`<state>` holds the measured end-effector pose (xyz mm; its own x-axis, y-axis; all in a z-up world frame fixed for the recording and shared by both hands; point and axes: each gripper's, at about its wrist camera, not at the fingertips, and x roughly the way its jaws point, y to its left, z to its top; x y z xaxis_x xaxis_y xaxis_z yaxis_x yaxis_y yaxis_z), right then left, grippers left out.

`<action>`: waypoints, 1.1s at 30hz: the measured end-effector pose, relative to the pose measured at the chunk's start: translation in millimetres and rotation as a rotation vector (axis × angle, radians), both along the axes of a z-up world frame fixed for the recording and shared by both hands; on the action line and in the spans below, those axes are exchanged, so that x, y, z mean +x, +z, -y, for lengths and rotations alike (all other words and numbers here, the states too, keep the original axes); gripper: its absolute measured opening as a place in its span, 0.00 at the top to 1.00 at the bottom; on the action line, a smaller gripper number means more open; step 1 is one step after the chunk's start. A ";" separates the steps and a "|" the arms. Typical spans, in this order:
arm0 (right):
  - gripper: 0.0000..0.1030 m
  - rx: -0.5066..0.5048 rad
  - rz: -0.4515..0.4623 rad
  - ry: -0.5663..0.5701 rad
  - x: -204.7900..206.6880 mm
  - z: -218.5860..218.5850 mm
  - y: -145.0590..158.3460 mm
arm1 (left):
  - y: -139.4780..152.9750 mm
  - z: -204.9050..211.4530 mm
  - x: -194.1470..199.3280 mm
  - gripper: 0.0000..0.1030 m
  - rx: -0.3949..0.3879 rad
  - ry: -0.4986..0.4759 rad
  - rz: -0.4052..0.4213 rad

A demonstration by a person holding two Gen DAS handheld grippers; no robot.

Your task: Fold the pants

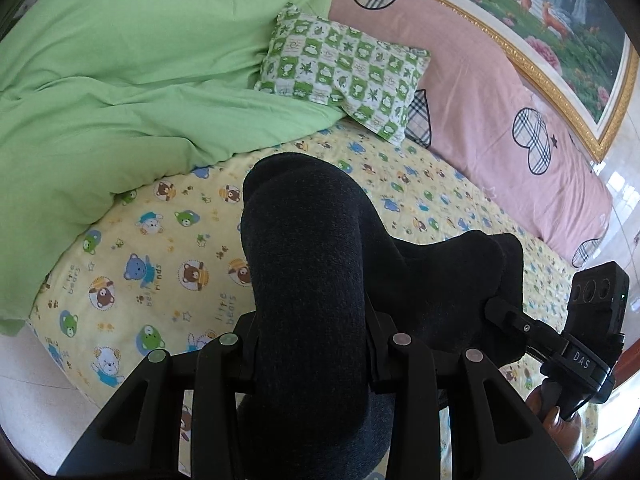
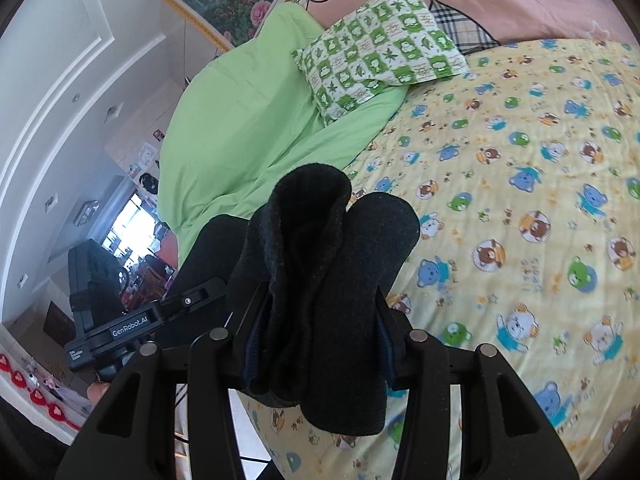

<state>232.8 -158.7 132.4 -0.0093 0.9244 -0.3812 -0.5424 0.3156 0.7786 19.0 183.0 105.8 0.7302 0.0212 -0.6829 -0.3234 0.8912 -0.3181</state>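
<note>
1. Progress, best guess: somewhere in the middle. The dark pants (image 1: 308, 280) are off the bed, bunched and doubled over in both grippers, not laid flat. No neat folded stack lies anywhere on the bear-print sheet (image 1: 160, 264), so I'd say the final fold and the set-down are left.

2. Left gripper (image 1: 310, 344): pinched on a thick roll of the pants. The fabric fills the gap between its fingers and bulges out front and back.

3. Right gripper (image 2: 320, 320): same deal, clamped on a doubled wad of cloth, with one loose fold standing up above the fingers and another lobe beside it.

4. Where the pants are: held up over the near edge of the bed, strung between the two grippers. From the left view the other gripper shows at the right, with cloth running over to it.

5. Which way they point: hard to call. Waistband and leg ends aren't visible, so I can't tell which end is which. The long axis looks to run roughly from one gripper to the other, along the near edge of the bed.

6. Past them, a green blanket (image 1: 120, 60) and a checked pillow (image 2: 380, 40) sit well clear of the pants.
</note>
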 end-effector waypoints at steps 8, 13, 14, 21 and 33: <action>0.54 -0.019 0.019 0.009 18.5 -22.5 0.9 | -2.3 -11.9 24.2 0.65 0.011 0.017 -0.006; 0.54 -0.024 0.029 0.023 32.8 -39.6 1.3 | -3.8 -22.2 35.9 0.65 0.008 0.039 -0.013; 0.54 -0.025 0.031 0.028 35.2 -43.3 1.5 | -4.2 -25.5 39.3 0.65 0.004 0.042 -0.015; 0.54 -0.034 0.038 0.044 55.0 -65.3 0.4 | -6.2 -41.5 65.4 0.65 -0.007 0.049 -0.028; 0.48 -0.154 0.021 0.057 80.0 -90.6 -29.2 | -45.4 -54.7 86.9 0.55 -0.019 0.043 -0.106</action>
<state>312.8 -68.1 103.2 -0.0501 0.8534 -0.5188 -0.5787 0.3986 0.7115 105.9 237.7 60.4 0.6524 0.0372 -0.7570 -0.3939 0.8699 -0.2968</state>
